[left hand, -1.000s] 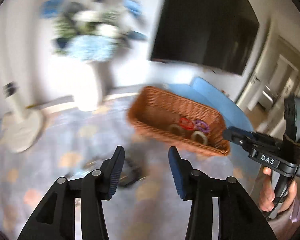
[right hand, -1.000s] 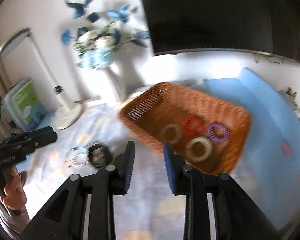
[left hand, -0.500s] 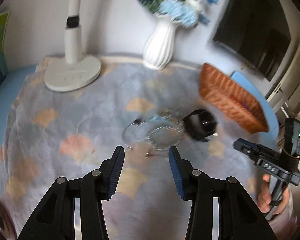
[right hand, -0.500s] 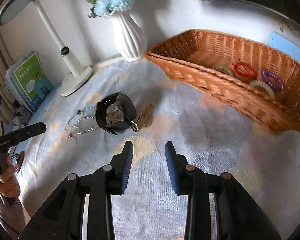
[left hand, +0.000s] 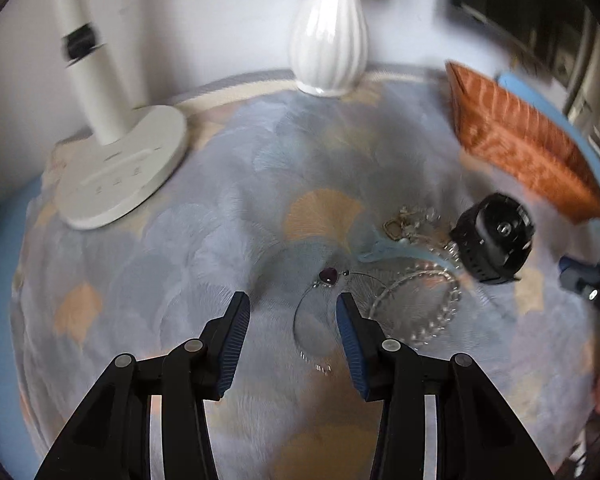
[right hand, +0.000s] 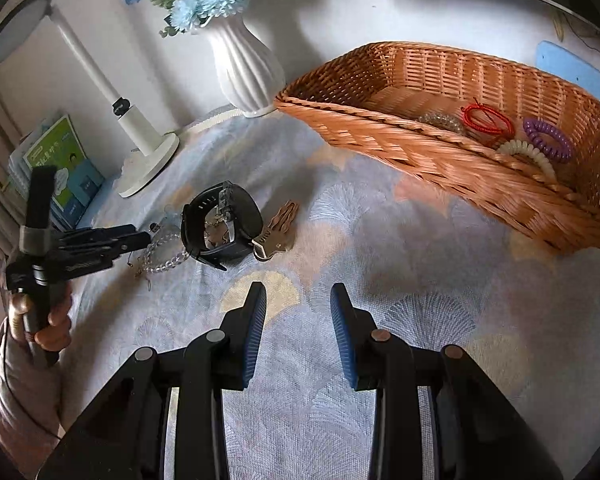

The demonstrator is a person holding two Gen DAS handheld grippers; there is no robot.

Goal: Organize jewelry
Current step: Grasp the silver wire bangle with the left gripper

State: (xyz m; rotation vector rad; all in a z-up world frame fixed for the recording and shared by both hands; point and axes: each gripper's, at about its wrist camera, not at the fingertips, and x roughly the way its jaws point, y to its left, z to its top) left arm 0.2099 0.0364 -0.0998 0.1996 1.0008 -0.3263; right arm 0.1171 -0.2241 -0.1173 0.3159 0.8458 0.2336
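Observation:
A thin chain necklace with a purple stone [left hand: 328, 276] lies on the patterned cloth just ahead of my left gripper [left hand: 292, 300]. Its jaws are closing; part of the chain loop lies between the tips, untouched by the pads. Right of it lie a clear bead bracelet [left hand: 420, 304] and a black watch [left hand: 496, 240]. In the right wrist view the watch [right hand: 220, 224], a brown hair clip [right hand: 280, 228] and the bracelet [right hand: 164, 256] sit beyond my right gripper [right hand: 298, 290], open over bare cloth. The wicker basket [right hand: 380, 136] holds red [right hand: 488, 120], purple [right hand: 548, 136] and cream [right hand: 528, 152] coil ties.
A white desk lamp [left hand: 116, 176] stands at the back left and a white ribbed vase [left hand: 328, 40] with blue flowers at the back middle. Books [right hand: 60, 168] lean at the far left. A person's hand [right hand: 44, 320] holds the left gripper's handle.
Both grippers have come down toward the cloth. The left view swung from the basket to the loose jewellery, which is now much closer. The right view has barely shifted in the last half second.

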